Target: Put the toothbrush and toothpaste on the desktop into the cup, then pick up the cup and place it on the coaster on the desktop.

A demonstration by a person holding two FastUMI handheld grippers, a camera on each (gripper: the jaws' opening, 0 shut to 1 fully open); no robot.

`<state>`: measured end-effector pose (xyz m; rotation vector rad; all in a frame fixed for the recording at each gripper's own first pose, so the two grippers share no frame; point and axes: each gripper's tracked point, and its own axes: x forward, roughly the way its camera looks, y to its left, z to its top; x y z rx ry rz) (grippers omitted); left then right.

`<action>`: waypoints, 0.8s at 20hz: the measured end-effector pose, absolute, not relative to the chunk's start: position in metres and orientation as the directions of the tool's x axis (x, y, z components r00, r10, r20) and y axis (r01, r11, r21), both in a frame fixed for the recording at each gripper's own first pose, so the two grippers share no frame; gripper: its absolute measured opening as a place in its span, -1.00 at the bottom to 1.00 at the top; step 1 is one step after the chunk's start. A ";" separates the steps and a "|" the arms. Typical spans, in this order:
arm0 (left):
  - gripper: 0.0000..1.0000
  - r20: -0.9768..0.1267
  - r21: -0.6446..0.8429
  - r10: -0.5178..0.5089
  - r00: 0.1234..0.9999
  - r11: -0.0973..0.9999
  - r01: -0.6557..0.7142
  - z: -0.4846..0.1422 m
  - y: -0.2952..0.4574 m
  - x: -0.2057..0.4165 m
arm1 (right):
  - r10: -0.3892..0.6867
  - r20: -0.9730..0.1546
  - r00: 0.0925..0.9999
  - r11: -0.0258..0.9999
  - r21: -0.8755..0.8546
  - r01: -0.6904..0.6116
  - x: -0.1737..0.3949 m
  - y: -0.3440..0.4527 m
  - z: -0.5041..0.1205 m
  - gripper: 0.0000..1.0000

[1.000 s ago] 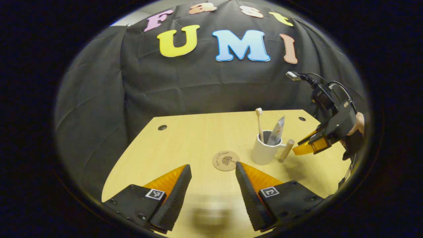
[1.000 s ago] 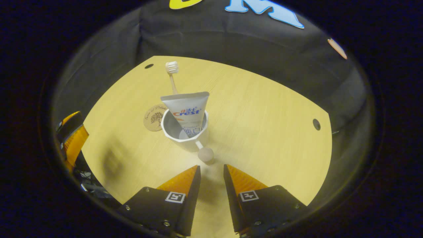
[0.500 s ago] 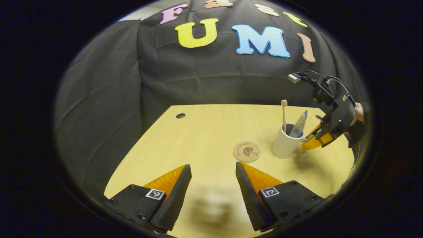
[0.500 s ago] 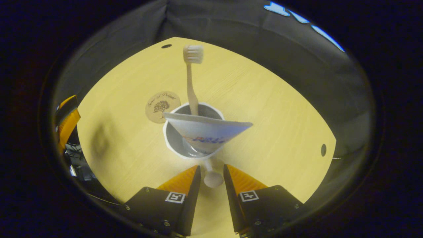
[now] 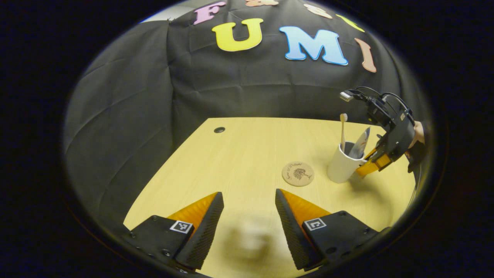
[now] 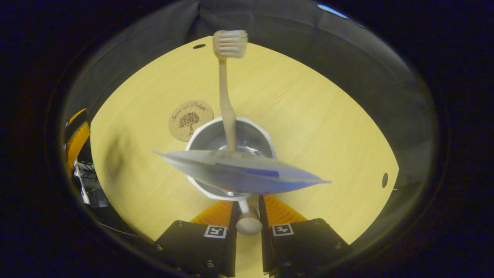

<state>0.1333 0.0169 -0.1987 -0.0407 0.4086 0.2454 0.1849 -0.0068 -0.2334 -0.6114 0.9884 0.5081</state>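
White cup (image 6: 230, 162) stands on the desktop (image 6: 308, 116), just beside the round cork coaster (image 6: 190, 120), not on it. Toothbrush (image 6: 227, 88) stands upright in the cup, bristles up; toothpaste tube (image 6: 239, 173) also sits in the cup, flat end uppermost, leaning toward the right gripper. Right gripper (image 6: 247, 210): the cup's handle (image 6: 248, 222), a short peg with a wooden knob, lies between the two fingers; whether they press on it, cannot tell. In the left gripper view the same cup (image 5: 342, 168) sits right of the coaster (image 5: 298, 173), with the right gripper (image 5: 370, 164) at its far side. Left gripper (image 5: 249, 216): released, fingers spread wide over bare desktop (image 5: 239, 154), grasping nothing.
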 end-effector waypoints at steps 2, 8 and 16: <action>0.78 -0.403 0.008 0.224 0.887 0.970 -0.241 -0.199 0.016 0.135 | 0.122 -0.876 0.466 0.721 -0.244 -0.648 0.187 -0.006 -0.238 -0.52; 0.78 -0.393 0.015 0.209 0.895 0.975 -0.221 -0.194 0.006 0.141 | 0.153 -0.861 0.484 0.747 -0.220 -0.627 0.182 -0.002 -0.232 -0.73; 0.78 -0.405 0.005 0.206 0.891 0.975 -0.224 -0.195 0.006 0.138 | 0.209 -0.841 0.499 0.750 -0.190 -0.634 0.183 0.044 -0.221 -0.74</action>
